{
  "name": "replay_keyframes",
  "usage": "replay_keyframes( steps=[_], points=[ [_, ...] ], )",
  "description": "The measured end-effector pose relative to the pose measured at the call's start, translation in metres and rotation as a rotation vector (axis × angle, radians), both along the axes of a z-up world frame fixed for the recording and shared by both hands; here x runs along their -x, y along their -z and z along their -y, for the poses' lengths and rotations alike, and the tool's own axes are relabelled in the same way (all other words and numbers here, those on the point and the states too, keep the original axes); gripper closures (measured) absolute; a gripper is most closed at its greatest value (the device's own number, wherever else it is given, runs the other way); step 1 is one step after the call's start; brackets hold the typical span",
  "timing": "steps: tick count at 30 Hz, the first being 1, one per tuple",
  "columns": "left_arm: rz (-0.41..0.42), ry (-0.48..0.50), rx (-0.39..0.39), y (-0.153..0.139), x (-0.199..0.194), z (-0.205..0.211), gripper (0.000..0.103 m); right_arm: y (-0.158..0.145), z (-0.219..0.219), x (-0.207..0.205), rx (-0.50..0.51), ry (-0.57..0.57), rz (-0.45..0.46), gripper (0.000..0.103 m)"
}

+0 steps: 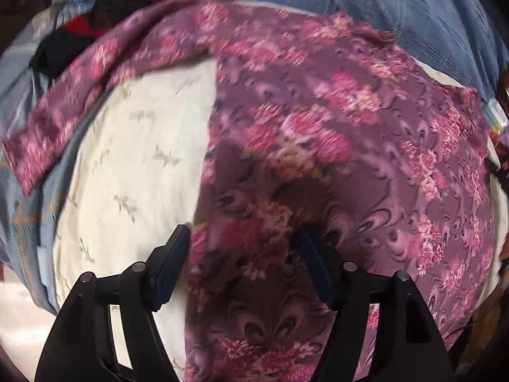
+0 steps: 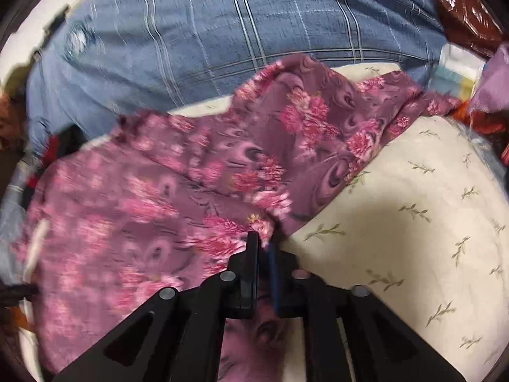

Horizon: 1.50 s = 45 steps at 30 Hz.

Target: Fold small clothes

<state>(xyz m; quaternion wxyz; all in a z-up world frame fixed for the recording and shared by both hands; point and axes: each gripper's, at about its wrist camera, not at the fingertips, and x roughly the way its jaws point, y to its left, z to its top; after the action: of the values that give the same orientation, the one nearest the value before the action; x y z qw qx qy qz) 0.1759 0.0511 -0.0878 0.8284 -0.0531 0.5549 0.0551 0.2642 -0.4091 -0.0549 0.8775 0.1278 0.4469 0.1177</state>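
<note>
A purple garment with pink flowers (image 1: 318,146) lies spread on a cream pillow with small leaf prints (image 1: 133,165). One sleeve (image 1: 79,95) stretches to the left. My left gripper (image 1: 241,235) is open, its jaws wide apart over the garment's lower edge, fabric lying between them. In the right wrist view the same garment (image 2: 159,197) lies partly folded over itself on the pillow (image 2: 413,210). My right gripper (image 2: 262,238) is shut on a bunched edge of the garment.
A blue checked sheet (image 2: 222,38) lies behind the pillow. Red and black clothes (image 1: 127,3) are piled at the far left. A dark red shiny bag (image 2: 467,3) and a purple cloth (image 2: 493,86) sit at the right.
</note>
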Motion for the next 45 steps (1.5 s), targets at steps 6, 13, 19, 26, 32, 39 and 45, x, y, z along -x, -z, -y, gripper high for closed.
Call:
replay_keyframes(
  steps=[6, 13, 19, 26, 32, 39, 45],
  points=[
    [0.118, 0.031, 0.084, -0.038, -0.031, 0.011, 0.032, -0.028, 0.116, -0.012, -0.252, 0.307, 0.079, 0.078],
    [0.115, 0.076, 0.16, -0.025, -0.088, 0.051, 0.03, -0.007, 0.165, -0.091, -0.254, 0.512, 0.044, 0.063],
    [0.146, 0.139, 0.103, -0.022, -0.101, 0.074, 0.03, 0.026, 0.208, -0.138, -0.364, 0.693, 0.018, 0.061],
    [0.191, 0.105, 0.065, -0.021, -0.126, 0.068, 0.03, -0.046, 0.225, -0.114, -0.092, 0.679, 0.305, 0.1],
    [0.141, 0.113, -0.016, -0.001, -0.136, 0.081, 0.029, 0.003, 0.249, -0.109, -0.131, 0.652, 0.073, 0.092],
    [0.216, 0.107, 0.101, -0.019, -0.116, 0.069, 0.029, -0.005, 0.269, -0.086, -0.349, 0.678, 0.159, 0.041],
    [0.249, 0.084, 0.134, -0.014, -0.12, 0.059, 0.029, 0.009, 0.252, -0.126, -0.401, 0.748, 0.11, 0.087]
  ],
)
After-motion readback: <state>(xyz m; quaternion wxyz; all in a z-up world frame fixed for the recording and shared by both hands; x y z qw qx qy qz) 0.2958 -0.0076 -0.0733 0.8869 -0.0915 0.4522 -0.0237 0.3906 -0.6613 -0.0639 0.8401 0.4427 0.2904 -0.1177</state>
